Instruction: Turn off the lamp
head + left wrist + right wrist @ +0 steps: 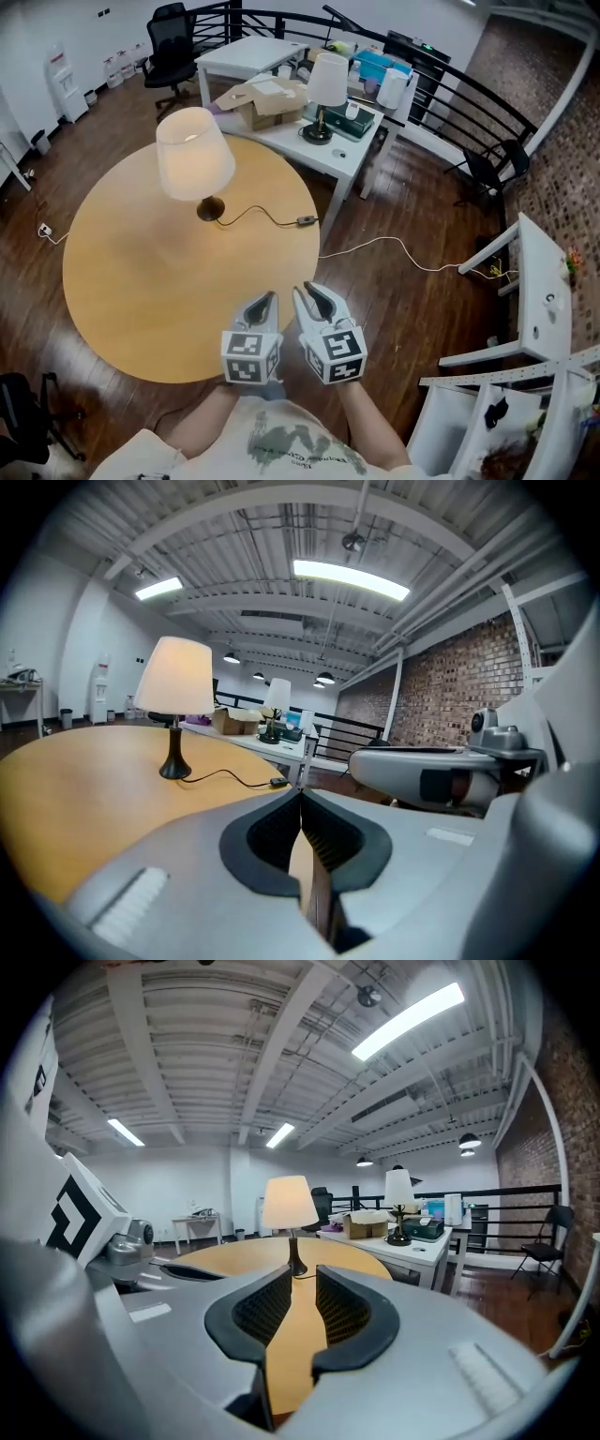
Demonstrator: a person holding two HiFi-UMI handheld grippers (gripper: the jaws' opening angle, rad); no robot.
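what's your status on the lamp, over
Left gripper shut, empty; right gripper open, empty. Lamp looks lit on round table, untouched. Cord switch unobstructed.

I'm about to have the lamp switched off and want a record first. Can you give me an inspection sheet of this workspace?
Surface: round wooden table.
Job's things: lamp, lit, upright on the far side; switch on its cord, near the right edge.
Clutter: nothing seen on the round table.
Grippers: left claw shut, empty; right claw open, empty; both at the near edge.
Cables: cord runs from the lamp base to the switch; white cable trails over the floor.
Surroundings: desk with second lamp and box; chair; railing; brick wall.
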